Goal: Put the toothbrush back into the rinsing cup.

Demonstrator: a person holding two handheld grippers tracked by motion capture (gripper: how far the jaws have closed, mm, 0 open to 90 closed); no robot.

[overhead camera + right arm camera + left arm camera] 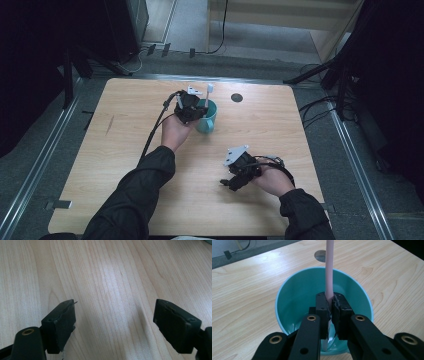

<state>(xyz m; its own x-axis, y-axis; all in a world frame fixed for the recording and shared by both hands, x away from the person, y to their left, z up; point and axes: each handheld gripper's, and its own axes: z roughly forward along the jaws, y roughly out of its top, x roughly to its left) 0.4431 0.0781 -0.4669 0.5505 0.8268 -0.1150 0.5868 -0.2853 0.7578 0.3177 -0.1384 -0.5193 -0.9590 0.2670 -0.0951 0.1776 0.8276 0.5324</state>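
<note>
One slim pink plastic toothbrush, light, stiff, slick: your left claw pinches its handle mid-shaft over the teal cup. Right claw spread, idle above the bench.

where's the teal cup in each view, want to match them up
High view: the teal cup stands at the table's far middle, just right of the left gripper.
Left gripper view: the cup fills the centre, below jaws shut on the pink toothbrush.
Right gripper view: bare wooden tabletop between open jaws; no cup to place.
Shared landmark: the round hole in the table, beyond the cup in the left gripper view.
</note>
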